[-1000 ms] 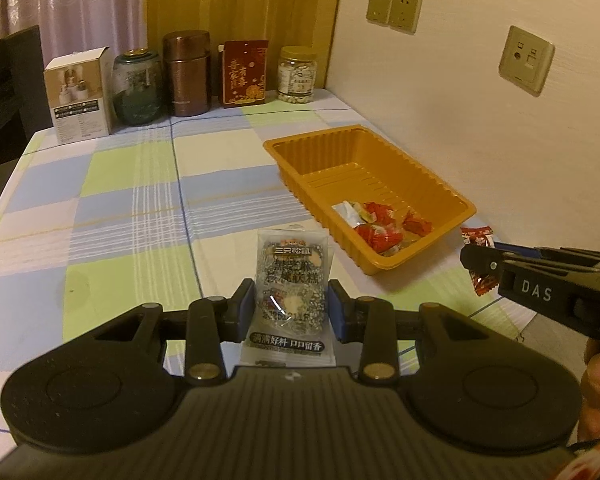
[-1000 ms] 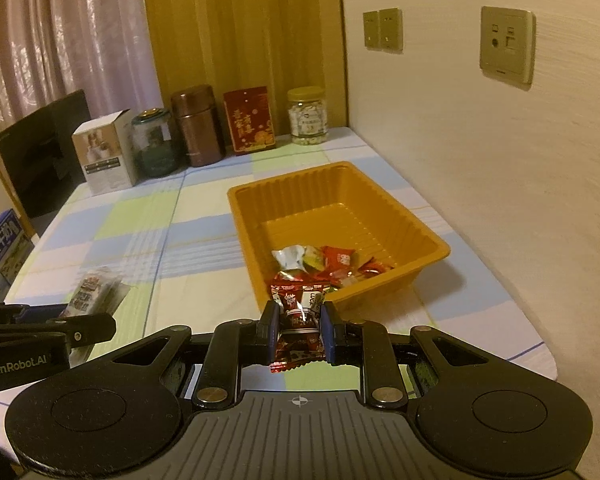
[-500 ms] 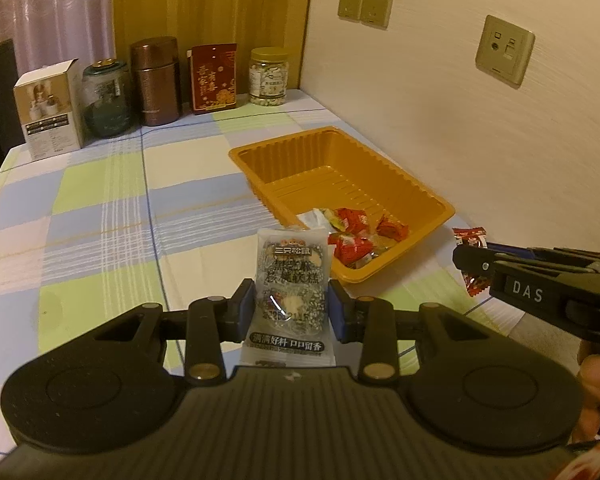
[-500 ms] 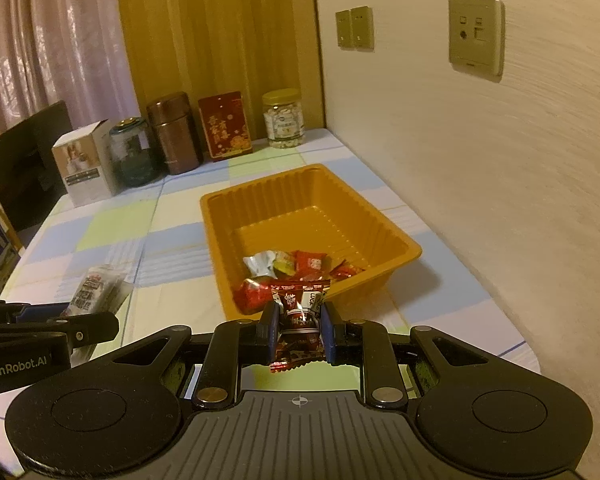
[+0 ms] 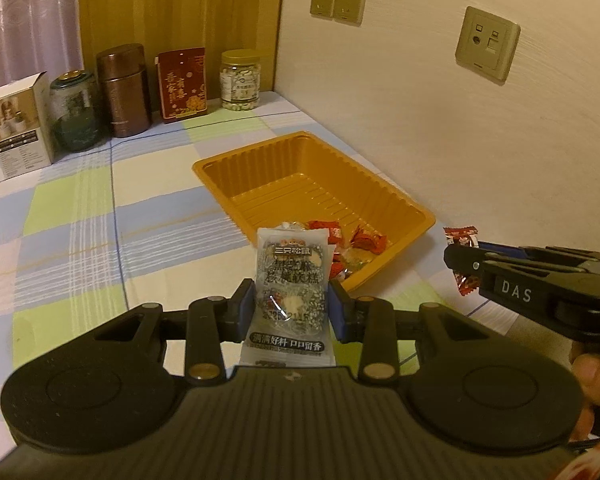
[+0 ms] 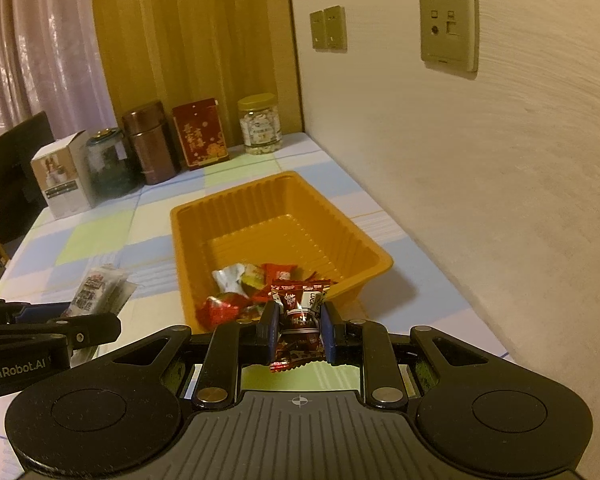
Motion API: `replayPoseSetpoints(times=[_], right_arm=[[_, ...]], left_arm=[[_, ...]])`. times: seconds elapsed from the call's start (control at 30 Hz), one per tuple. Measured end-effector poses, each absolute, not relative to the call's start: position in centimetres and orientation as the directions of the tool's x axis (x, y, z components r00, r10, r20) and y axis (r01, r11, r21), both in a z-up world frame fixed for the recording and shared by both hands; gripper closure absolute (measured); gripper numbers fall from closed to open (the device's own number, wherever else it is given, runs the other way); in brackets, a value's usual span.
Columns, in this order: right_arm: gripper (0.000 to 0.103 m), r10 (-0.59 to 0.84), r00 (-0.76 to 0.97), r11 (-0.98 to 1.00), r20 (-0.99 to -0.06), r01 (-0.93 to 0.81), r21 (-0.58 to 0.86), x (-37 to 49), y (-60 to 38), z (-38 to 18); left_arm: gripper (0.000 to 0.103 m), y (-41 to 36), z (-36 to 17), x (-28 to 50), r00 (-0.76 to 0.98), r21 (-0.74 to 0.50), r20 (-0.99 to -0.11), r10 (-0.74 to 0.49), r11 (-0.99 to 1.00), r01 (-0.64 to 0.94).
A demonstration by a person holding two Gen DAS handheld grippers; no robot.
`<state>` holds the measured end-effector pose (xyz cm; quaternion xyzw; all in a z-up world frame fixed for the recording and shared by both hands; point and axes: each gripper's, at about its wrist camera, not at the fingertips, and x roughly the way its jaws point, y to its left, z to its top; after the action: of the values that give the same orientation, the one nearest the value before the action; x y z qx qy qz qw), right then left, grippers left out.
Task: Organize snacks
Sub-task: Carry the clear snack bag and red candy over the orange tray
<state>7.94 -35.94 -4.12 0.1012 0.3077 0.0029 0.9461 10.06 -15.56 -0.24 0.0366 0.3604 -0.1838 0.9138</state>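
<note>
An orange plastic tray [image 5: 404, 204] [image 6: 364, 240] lies on the checked tablecloth by the wall, with several wrapped candies [image 5: 364, 240] [image 6: 240, 280] in its near end. My left gripper [image 5: 292, 304] is shut on a clear sesame snack packet [image 5: 292, 276], held upright just before the tray's near corner. My right gripper [image 6: 298, 330] is shut on a red wrapped candy [image 6: 300, 320], held over the tray's near edge. The right gripper also shows in the left wrist view [image 5: 460, 258], and the left gripper with its packet [image 6: 96, 292] in the right wrist view.
A white box [image 5: 18, 128], a glass jar [image 5: 74, 112], a brown canister [image 5: 124, 90], a red tin [image 5: 182, 84] and a yellow-lidded jar [image 5: 240, 80] line the table's far edge. The wall [image 5: 460, 140] runs close along the right. The table's near edge [image 6: 496, 344] is just right of my right gripper.
Both grippers have moved forward and to the right toward the tray's near end, each still holding its snack. The candies in the tray have not moved.
</note>
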Motion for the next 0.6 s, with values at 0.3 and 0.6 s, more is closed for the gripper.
replayPoseSetpoints(times=[0.3,0.6], right_arm=[[0.080,0.054,0.817,0.981,-0.574,0.063,0.181,10.3,-37.4,-3.9],[0.080,0.068,0.814,0.986,-0.578,0.035,0.165,14.6,-38.1,-4.2]], left_arm=[[0.069,-17.0,-0.3,12.6,0.665,-0.080,-0.671,-0.328,0.923,0.375],[0.069,-18.4,-0.4,16.7,0.669,-0.093,-0.662,-0.337,0.923,0.373]])
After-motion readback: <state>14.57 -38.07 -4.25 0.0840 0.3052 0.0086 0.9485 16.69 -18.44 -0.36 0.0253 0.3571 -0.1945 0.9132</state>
